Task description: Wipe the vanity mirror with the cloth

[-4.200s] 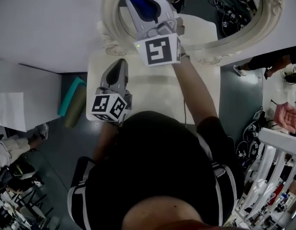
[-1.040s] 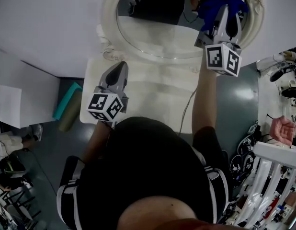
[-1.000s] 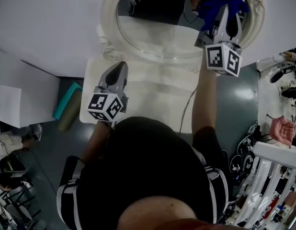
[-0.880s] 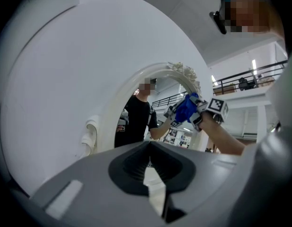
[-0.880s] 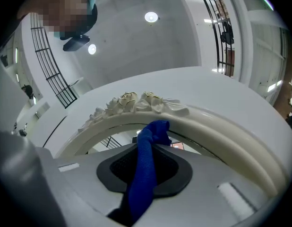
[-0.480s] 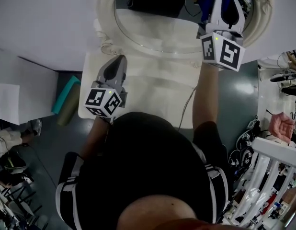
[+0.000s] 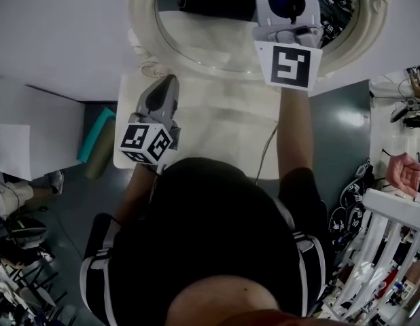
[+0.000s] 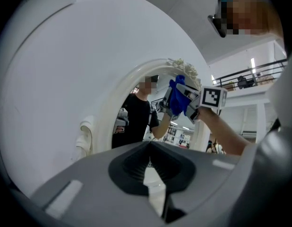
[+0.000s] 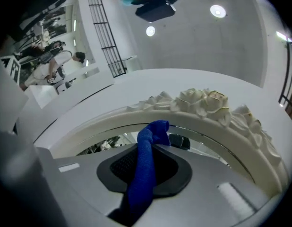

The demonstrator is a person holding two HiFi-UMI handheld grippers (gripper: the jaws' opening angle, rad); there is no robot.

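Shows the blue cloth [image 9: 145, 174] clamped between the jaws of the right gripper [image 9: 147, 162], bunched tip up at the glass of the vanity mirror [image 7: 210, 32], just under the carved roses [image 9: 207, 100] of the cream frame; cannot tell whether touching. Puts that gripper high on the mirror. Finds the left gripper [image 7: 166, 83] lower, over the white table's [image 7: 223, 134] left rear corner, jaws clenched on nothing, aimed at the mirror's lower-left rim.
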